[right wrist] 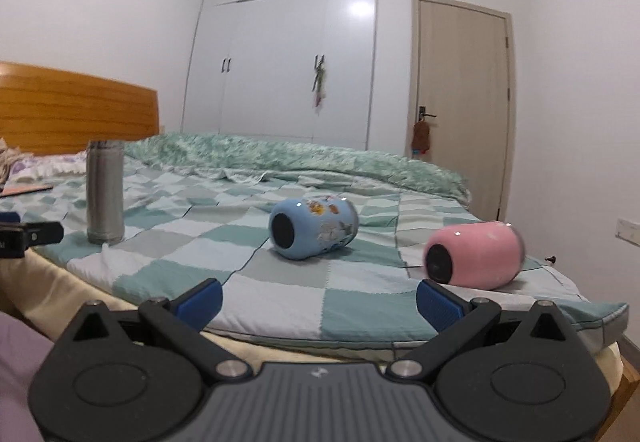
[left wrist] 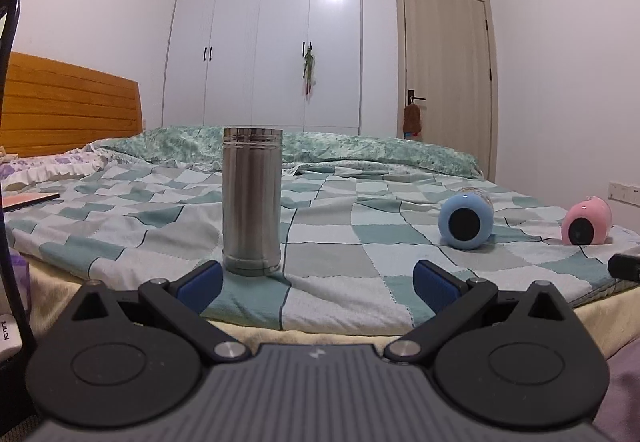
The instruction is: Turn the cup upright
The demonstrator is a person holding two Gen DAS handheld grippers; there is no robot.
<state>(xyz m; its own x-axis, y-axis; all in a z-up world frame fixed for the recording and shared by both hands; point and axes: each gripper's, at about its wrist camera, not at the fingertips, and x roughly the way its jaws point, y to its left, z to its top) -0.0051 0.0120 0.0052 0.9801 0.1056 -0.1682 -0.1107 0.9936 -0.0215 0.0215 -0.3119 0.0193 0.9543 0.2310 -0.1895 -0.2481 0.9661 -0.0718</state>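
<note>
While the steel cup stands upright on the bed's checked quilt, just left of centre in the left wrist view and just beyond the left fingertip of the left hand-held gripper, two other cups lie on their sides. The blue cup sits near the middle of the right wrist view, its dark round end turned toward the camera and cartoon prints on its side. The pink cup lies to the lower right of it, near the quilt's edge, just past the right fingertip of the right hand-held gripper; its outline is slightly blurred. The two are apart from each other, and both are well apart from the steel cup, which appears at the left of the right wrist view.

Both hand-held grippers are spread wide with nothing between their blue pads, and both sit low at the near edge of the bed. Nothing lies between the right hand-held gripper and the blue cup except open quilt. The dark tip of the other gripper shows at the far right edge of the left wrist view and at the far left edge of the right wrist view.

Beyond the cups a green patterned duvet is bunched along the far side of the bed. A wooden headboard fills the left, with a floral pillow and a flat pinkish book below it. A white wardrobe stands at top centre, and a pale door at the right has a brown item hanging from its handle.
</note>
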